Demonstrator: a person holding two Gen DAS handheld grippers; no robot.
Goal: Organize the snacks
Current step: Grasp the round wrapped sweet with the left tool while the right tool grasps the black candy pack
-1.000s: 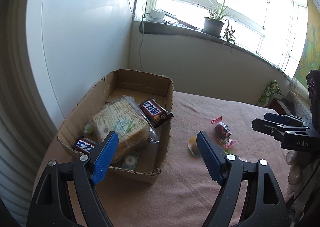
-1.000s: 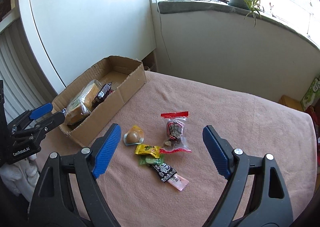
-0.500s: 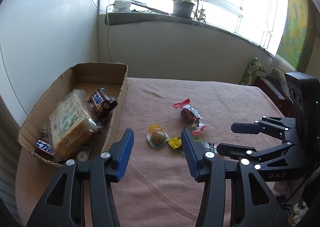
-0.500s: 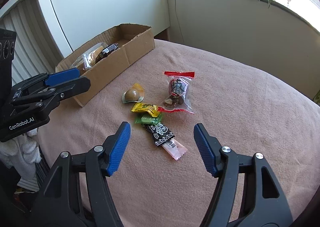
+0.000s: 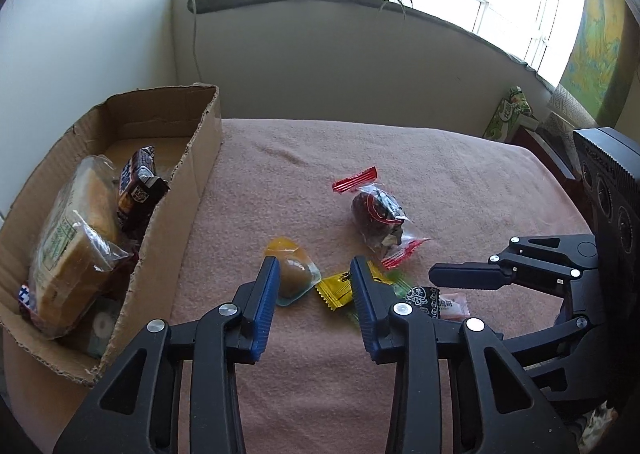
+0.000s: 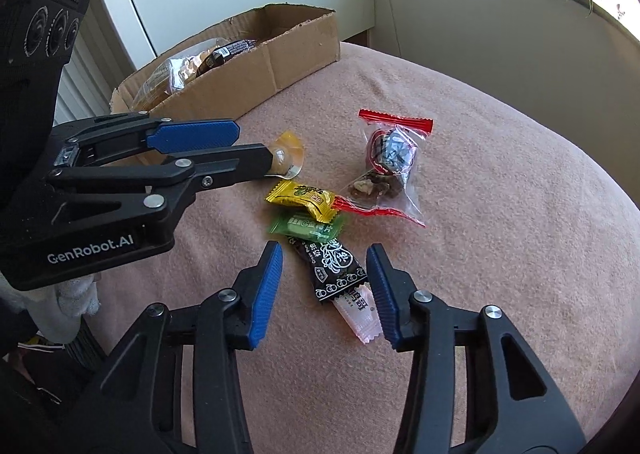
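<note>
Now both grippers are down at the loose snacks on the pink cloth (image 6: pixel 500 213), where a second ago they hung higher, with the left one looking into the box. The jelly cup (image 5: pixel 294 274), with its amber filling and peeled orange lid, lies nearest the cardboard box (image 5: pixel 192 189), and the left gripper (image 5: pixel 314 286) has swung over from the box to bracket it: the cup sits against the left pad, the yellow candy (image 5: pixel 338 288) by the right one. Its jaws are closing, much narrower than a second ago, but the pads do not yet clearly press on the cup, so it grasps nothing so far.

Just beyond, in the right wrist view, the yellow candy overlaps a green candy (image 6: pixel 306 228), and below those lies the black sachet (image 6: pixel 334 266) resting on a pink-white sachet (image 6: pixel 358 314). The right gripper (image 6: pixel 326 278) has dropped over this pair; its jaws are closing too, with the black sachet between them and a gap still showing on each side, so it holds nothing yet.

Farther out, the clear red-edged bag of dark sweets (image 6: pixel 390 157) lies untouched. The box already holds a wrapped bread loaf (image 5: pixel 76 230) and a chocolate bar (image 5: pixel 138 189).

Judging from this, two pickups are starting at once; five loose items remain outside the box. The thin, overlapped wrappers may slide or lift together.
</note>
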